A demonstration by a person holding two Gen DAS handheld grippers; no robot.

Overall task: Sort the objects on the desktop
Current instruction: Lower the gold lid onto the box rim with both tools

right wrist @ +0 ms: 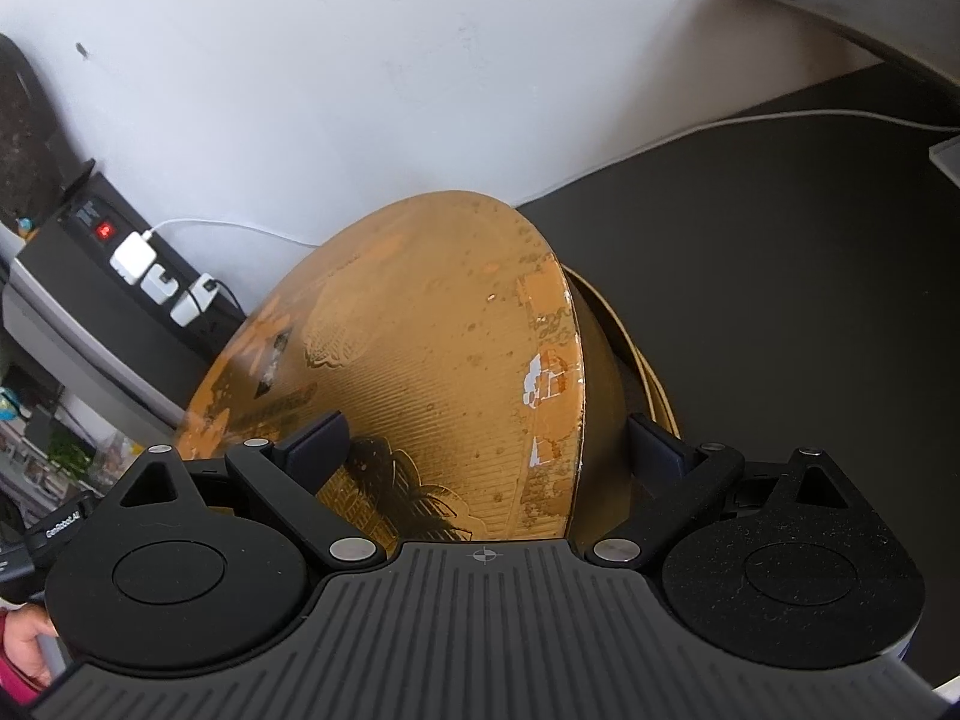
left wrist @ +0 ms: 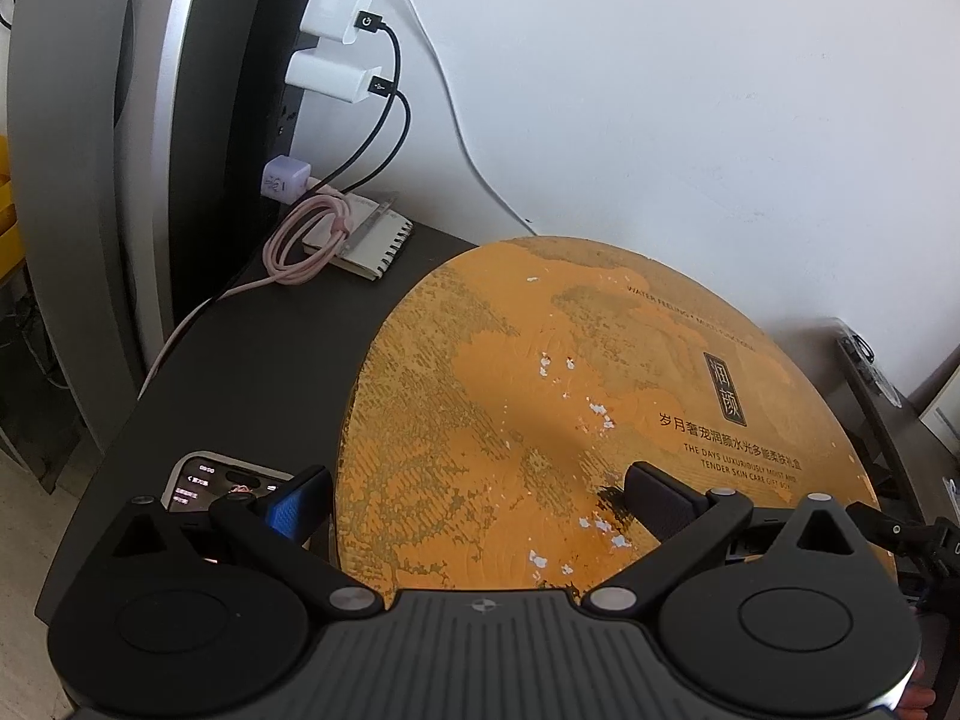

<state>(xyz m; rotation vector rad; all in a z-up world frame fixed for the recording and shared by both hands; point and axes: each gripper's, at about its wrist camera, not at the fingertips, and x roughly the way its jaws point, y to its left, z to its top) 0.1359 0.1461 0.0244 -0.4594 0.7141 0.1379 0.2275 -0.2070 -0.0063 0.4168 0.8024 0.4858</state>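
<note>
Orange round gift-box lid (right wrist: 420,360) sits between both pairs of jaws: we have it raised on its right side, tilted above the box base (right wrist: 648,372), whose rim shows just past the right gripper's (right wrist: 489,444) outer finger. That gripper's jaws stand wide, one finger over the lid's top face, the other outside its rim; whether the pads actually press we cannot tell. Our left gripper (left wrist: 474,504) also stands open, its dark finger over the lid face, the blue-padded finger off the left edge, nothing pinched. Being round, the lid has no long axis; what matters is the rim, and the right hand is nearer to it. Its surface is worn, with white chips in the orange-gold print and Chinese and English lettering. Beyond the left jaws lie a phone (left wrist: 222,483), a spiral notebook (left wrist: 372,240) under a coiled pink cable (left wrist: 300,246), and chargers in a power strip (left wrist: 288,120) on the dark desk (left wrist: 252,360).
</note>
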